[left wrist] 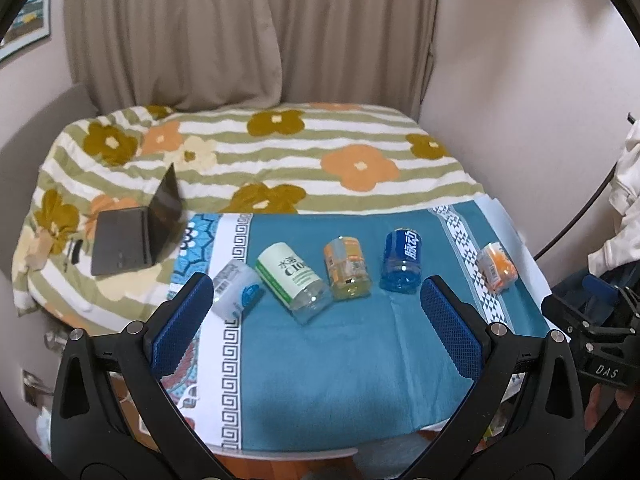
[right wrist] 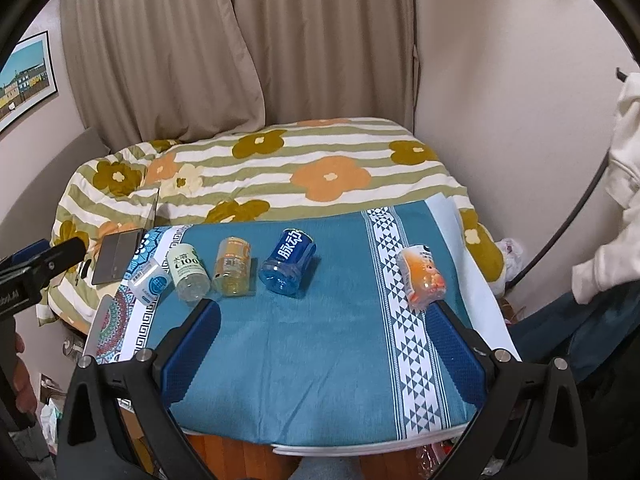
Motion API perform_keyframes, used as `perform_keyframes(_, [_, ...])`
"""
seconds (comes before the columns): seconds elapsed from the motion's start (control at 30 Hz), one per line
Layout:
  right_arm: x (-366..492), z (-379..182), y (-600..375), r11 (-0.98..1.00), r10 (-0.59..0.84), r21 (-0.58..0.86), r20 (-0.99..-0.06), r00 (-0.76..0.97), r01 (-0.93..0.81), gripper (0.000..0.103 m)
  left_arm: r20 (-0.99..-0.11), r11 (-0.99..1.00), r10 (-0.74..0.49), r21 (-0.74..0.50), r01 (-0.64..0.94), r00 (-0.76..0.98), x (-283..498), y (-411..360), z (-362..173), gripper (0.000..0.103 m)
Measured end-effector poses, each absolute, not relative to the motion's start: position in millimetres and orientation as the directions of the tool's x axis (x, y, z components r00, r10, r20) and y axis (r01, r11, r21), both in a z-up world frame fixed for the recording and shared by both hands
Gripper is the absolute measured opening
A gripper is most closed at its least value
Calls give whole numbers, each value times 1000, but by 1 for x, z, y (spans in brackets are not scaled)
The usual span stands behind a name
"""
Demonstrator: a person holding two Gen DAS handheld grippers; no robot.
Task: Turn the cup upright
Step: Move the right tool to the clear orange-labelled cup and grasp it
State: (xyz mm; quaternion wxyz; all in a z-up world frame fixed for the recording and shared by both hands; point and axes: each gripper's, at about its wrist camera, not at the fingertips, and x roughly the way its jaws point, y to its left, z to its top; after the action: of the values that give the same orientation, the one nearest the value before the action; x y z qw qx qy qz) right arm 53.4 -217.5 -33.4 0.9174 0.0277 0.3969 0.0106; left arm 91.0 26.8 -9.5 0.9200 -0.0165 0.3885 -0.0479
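Both tools (left wrist: 316, 312) (right wrist: 326, 334) gape above five toppled cups (left wrist: 346, 268).

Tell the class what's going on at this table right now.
Five cut-bottle cups lie on their sides in a row on the blue cloth. The left gripper and right gripper hover open above the near edge, holding nothing. No cup, from the white-blue cup to the orange cup, is upright yet.

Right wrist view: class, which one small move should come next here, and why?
Probably ease the right hand-held gripper forward toward the orange cup. That cup lies on its side just beyond the right fingertip, and the jaws are open and empty above the blue cloth.
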Motion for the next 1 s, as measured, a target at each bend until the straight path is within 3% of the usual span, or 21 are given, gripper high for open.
perform_keyframes(0.47, [167, -92, -236, 991, 99, 25, -807, 582, -135, 102, -881, 998, -68, -68, 16, 468, 225, -21, -89, 103])
perform_keyframes(1.0, [241, -157, -247, 956, 152, 9, -871, 467, -293, 102, -975, 1000, -13, -19, -25, 222, 286, -51, -178, 100])
